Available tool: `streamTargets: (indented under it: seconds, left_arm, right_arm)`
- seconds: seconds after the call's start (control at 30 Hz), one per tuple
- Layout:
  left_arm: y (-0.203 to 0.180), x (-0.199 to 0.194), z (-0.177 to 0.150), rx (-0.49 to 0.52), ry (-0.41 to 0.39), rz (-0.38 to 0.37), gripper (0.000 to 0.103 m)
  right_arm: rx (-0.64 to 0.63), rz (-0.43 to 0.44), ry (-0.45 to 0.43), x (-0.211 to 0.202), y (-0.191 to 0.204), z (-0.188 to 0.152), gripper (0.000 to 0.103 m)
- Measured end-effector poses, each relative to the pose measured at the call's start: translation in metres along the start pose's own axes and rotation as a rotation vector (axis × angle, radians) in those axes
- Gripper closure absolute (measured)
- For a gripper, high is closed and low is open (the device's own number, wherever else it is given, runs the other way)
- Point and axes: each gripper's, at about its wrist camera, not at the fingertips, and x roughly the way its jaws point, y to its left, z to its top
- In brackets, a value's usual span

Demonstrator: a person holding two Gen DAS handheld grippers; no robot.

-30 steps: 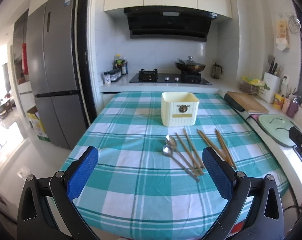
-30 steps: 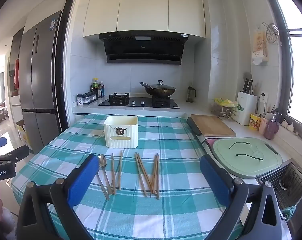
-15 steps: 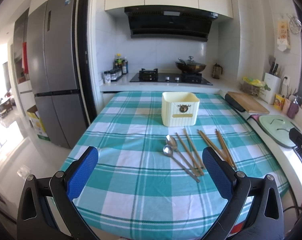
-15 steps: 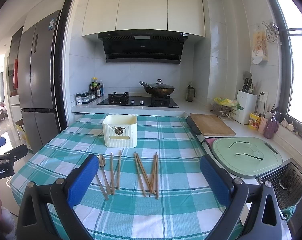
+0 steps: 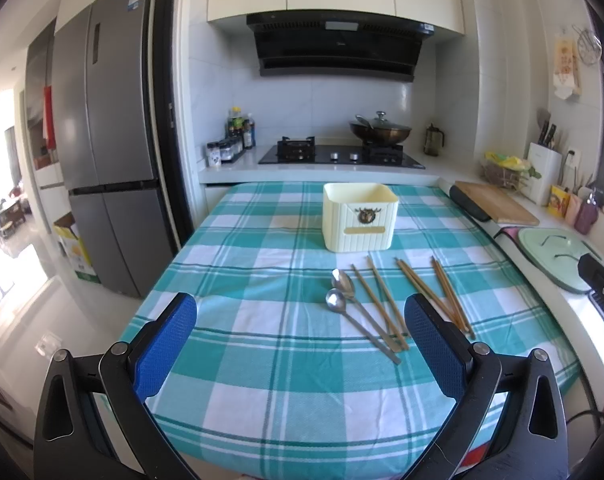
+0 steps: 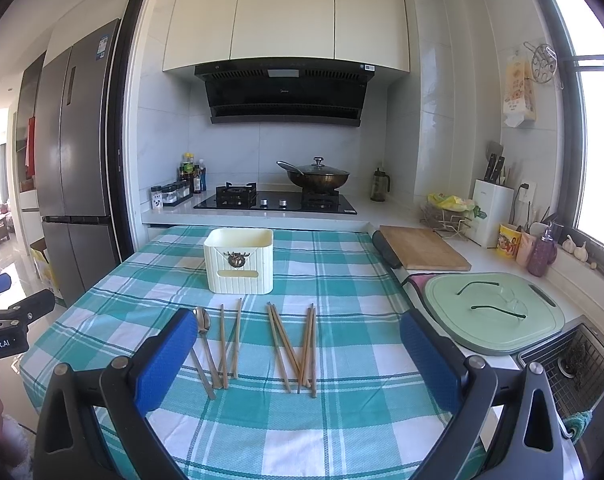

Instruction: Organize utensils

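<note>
A cream ribbed utensil box (image 5: 359, 216) (image 6: 240, 261) stands upright on the teal checked tablecloth (image 5: 262, 360) (image 6: 341, 280). In front of it lie two metal spoons (image 5: 339, 294) (image 6: 202, 327) and several wooden chopsticks (image 5: 417, 292) (image 6: 290, 344), side by side. My left gripper (image 5: 302, 340) hovers open above the table's near edge, the spoons a little beyond and right of its middle. My right gripper (image 6: 298, 354) is open too, with the chopsticks lying on the cloth between and beyond its blue pads (image 6: 164, 360). Neither holds anything.
A wooden cutting board (image 6: 423, 248) and a pale green lid (image 6: 497, 312) lie on the counter to the right, with a sink (image 6: 573, 364) beside them. The stove with a wok (image 6: 313, 178) is behind the table. A grey fridge (image 5: 106, 140) stands at left.
None of the utensils has moved. Both grippers have stayed open and nearly still, with only a slight drift of view.
</note>
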Motion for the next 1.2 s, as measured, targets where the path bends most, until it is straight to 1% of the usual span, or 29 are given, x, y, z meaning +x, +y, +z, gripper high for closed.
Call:
streamTargets:
  seconds: [0.8, 1.2]
  left_arm:
    - [0.0, 0.0003, -0.0007, 0.0, 0.001, 0.0, 0.0]
    - [0.0035, 0.0063, -0.0032, -0.011, 0.012, 0.002, 0.0]
  right_arm:
    - [0.0, 0.0, 0.002, 0.0007, -0.0007, -0.0007, 0.0]
    - [0.014, -0.026, -0.005, 0.0048, -0.0088, -0.0069, 0.0]
